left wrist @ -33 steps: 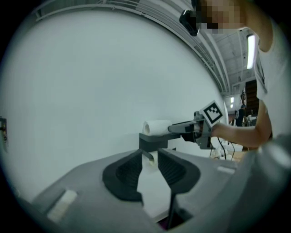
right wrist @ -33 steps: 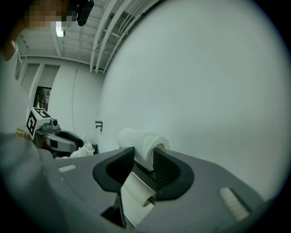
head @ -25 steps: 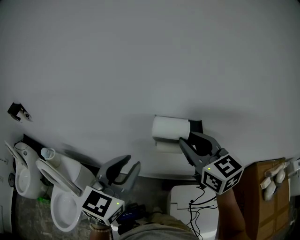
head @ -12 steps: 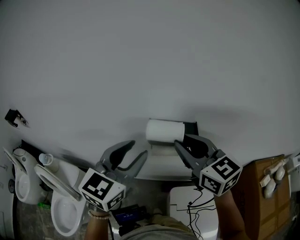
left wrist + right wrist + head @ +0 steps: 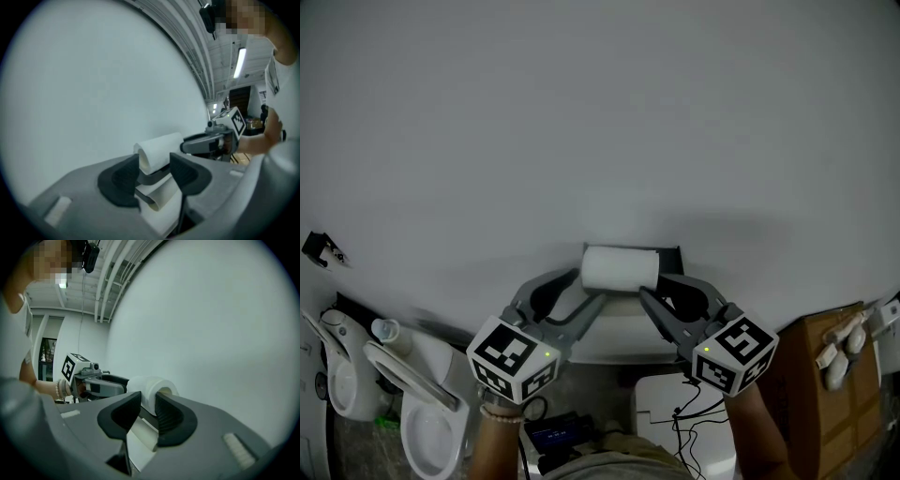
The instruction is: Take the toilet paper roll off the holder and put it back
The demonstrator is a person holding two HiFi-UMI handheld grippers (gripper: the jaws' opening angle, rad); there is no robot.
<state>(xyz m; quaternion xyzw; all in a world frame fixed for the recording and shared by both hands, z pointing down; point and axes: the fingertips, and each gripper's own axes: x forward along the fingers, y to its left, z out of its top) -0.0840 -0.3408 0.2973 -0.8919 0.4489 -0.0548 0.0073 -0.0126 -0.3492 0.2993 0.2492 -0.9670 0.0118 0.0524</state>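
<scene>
Roll: toilet paper roll point(image 5: 621, 268) on holder point(image 5: 673, 253), lying crosswise against wall point(image 5: 581, 122); loose paper point(image 5: 161, 206) hanging below. Not lifted yet.
L side: left tongs point(image 5: 153, 169) at roll's left end, jaws opening to their widest. Roll end and holder bar in the gap, pads not pressing. Prob. widening to take roll's full girth.
R side: right tongs point(image 5: 147, 411) at roll's right end by bracket, jaws about half apart, nothing pinched as far as visible. Prob. there to steady that end.
Why both ends: mirrored approach should keep roll level coming off.
Stage: pre-grasp, by the look.
Risk: soft roll squashing; loose paper snagging.
</scene>
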